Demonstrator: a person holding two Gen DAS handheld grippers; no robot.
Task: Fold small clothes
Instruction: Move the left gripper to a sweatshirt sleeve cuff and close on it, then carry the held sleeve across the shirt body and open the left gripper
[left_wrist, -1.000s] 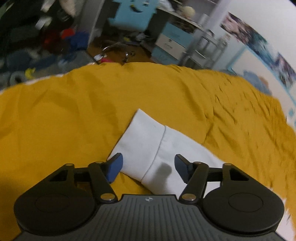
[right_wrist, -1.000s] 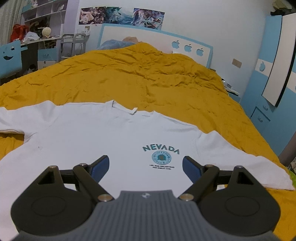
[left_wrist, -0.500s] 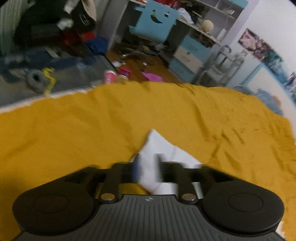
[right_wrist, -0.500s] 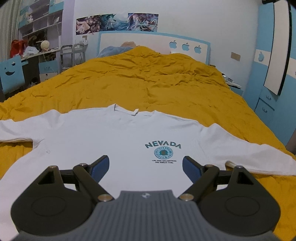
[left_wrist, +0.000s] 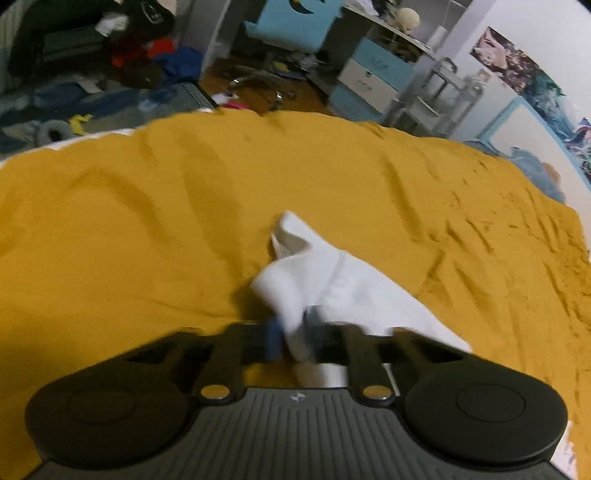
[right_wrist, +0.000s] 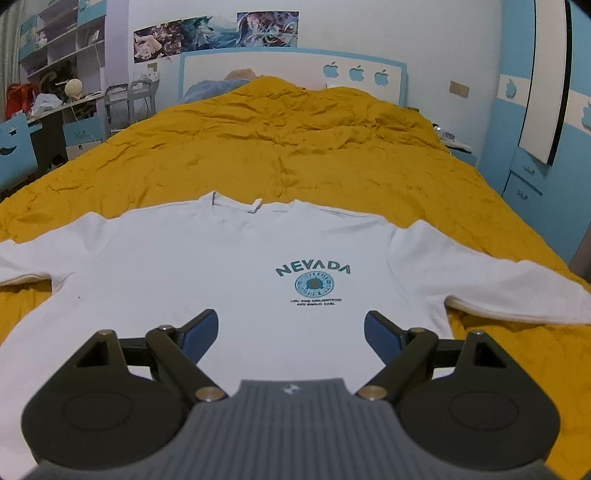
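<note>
Left gripper (left_wrist: 293, 334) just closed, pinching sleeve cuff (left_wrist: 295, 258); sleeve trails right-rearward toward shirt body (right_wrist: 221, 266). Right gripper (right_wrist: 291, 334) wide open, empty, over shirt hem.

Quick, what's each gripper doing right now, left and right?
Left gripper: jaws have just closed, shut on the white sleeve.
Right gripper: open, empty, above the white shirt.

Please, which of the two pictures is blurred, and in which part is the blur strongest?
Left wrist view: blurred, strongest around the left hand-held gripper shut on the white sleeve. Right wrist view: sharp, the NEVADA print is readable; fisheye bends the edges.
</note>
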